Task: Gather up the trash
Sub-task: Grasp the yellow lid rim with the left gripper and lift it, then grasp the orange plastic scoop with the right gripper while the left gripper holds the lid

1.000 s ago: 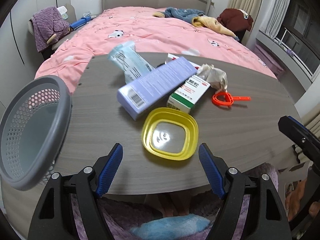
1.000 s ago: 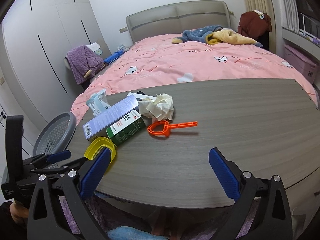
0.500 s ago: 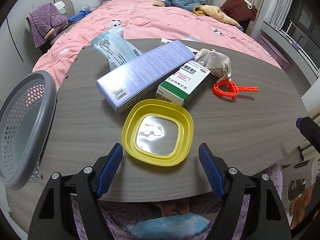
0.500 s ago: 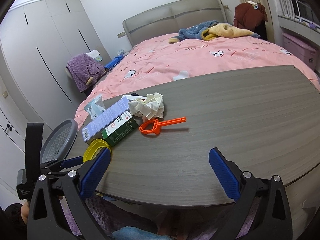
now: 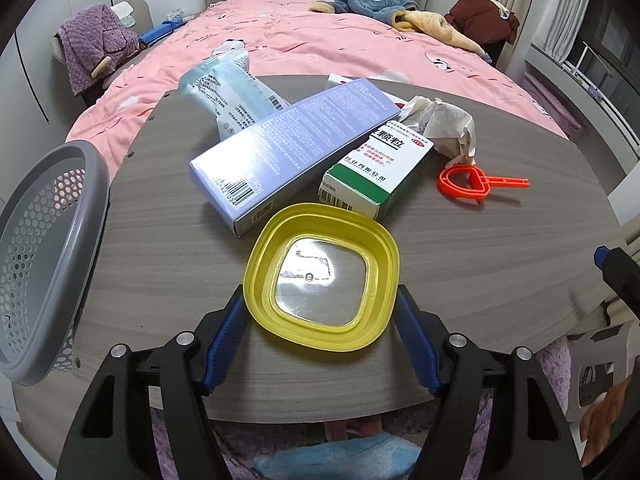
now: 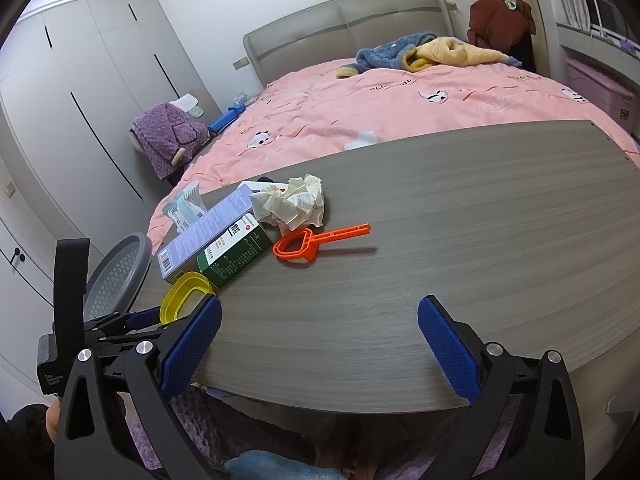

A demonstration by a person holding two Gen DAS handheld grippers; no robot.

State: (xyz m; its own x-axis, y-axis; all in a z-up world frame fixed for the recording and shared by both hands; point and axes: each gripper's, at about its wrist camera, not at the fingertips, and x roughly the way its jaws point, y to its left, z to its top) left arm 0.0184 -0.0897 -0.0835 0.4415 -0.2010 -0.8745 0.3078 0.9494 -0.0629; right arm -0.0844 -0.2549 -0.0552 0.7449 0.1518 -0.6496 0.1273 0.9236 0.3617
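Left wrist view: one shallow yellow plastic lid [image 5: 322, 278] lies low in the centre, between the closing jaws of the left gripper [image 5: 320, 322], whose blue pads [image 5: 224, 340] flank its near edge without clearly pressing it. Above it lie two cartons, one long lavender box [image 5: 292, 148] and one green-and-white medicine box [image 5: 378, 168], plus one pale blue pouch [image 5: 228, 92], one crumpled paper wad [image 5: 444, 124] and one orange plastic clip [image 5: 476, 184]. One grey perforated basket [image 5: 44, 256] fills the left edge. A second ago the lid sat farther ahead.

Right wrist view: the right gripper [image 6: 318, 344] hangs spread wide over bare grey wood-grain table [image 6: 460, 232], holding nothing, much as before.
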